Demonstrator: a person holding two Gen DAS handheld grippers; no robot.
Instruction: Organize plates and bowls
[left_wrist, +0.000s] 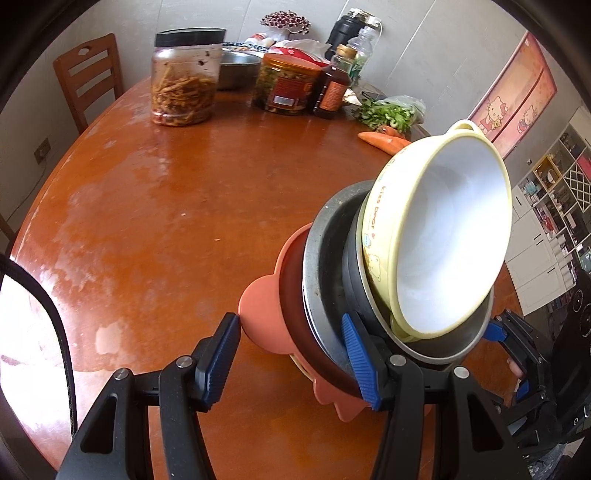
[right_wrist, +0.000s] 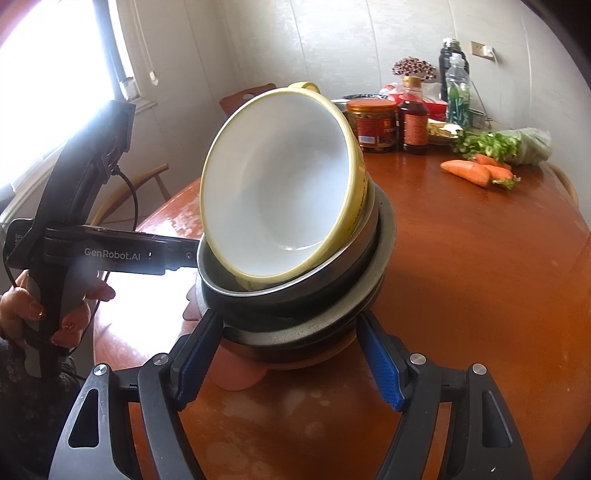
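A nested stack of dishes is held tilted above the round wooden table (left_wrist: 177, 206), near the table edge closest to the cameras. At the bottom is a salmon-pink plate (left_wrist: 258, 314) with a scalloped rim; on it sits a grey speckled plate (left_wrist: 321, 258), then a dark steel bowl (right_wrist: 288, 299), and on top a yellow bowl (left_wrist: 450, 236) with a white inside and small handles, leaning steeply to one side.

The left gripper (left_wrist: 295, 354) is closed on the stack's rim: one blue pad lies inside the grey speckled plate and the other presses the outer edge of the salmon-pink plate. The right gripper (right_wrist: 284, 362) clamps the stack from the opposite side, its pads against the plate rims, though the exact contact on its right pad is hard to make out. A hand (right_wrist: 55, 314) grips the left tool's handle.

Toward the far edge of the table stand a clear jar (left_wrist: 184, 77), an orange-lidded jar (left_wrist: 288, 85) and a sauce bottle (left_wrist: 332, 88); carrots (right_wrist: 476, 171) and leafy greens (right_wrist: 491, 144) lie near the right edge.
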